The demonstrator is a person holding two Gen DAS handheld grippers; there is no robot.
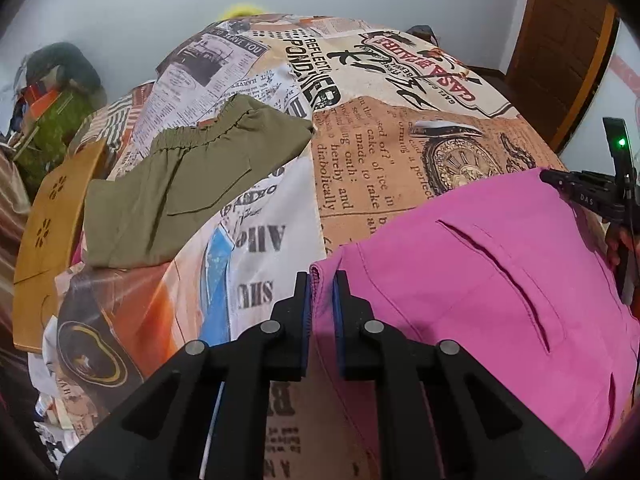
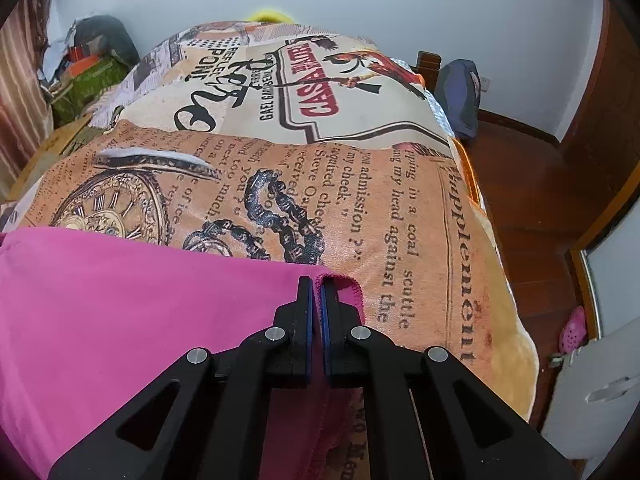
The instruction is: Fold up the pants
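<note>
Bed cover (image 1: pixel 400 152), newspaper-and-pocket-watch print, fills the surface ahead of both sets of fingers. Pink pants (image 1: pixel 500 280) lie flat on it: in the left wrist view they spread to the right of the fingers, slit pocket facing up; in the right wrist view they spread to the left of the fingers (image 2: pixel 120 312). Olive-green pants (image 1: pixel 180 188), already folded, sit well ahead and left of the left fingers, apart from the pink pair.

Left gripper (image 1: pixel 321 284): jaws nearly together, blue pads pinching the pink pair's near-left corner edge. Right gripper (image 2: pixel 317 288): jaws practically closed, pads clamped on the stitched hem at the pink pair's right corner; a bit of hem folds over just right of the fingertips.
</note>
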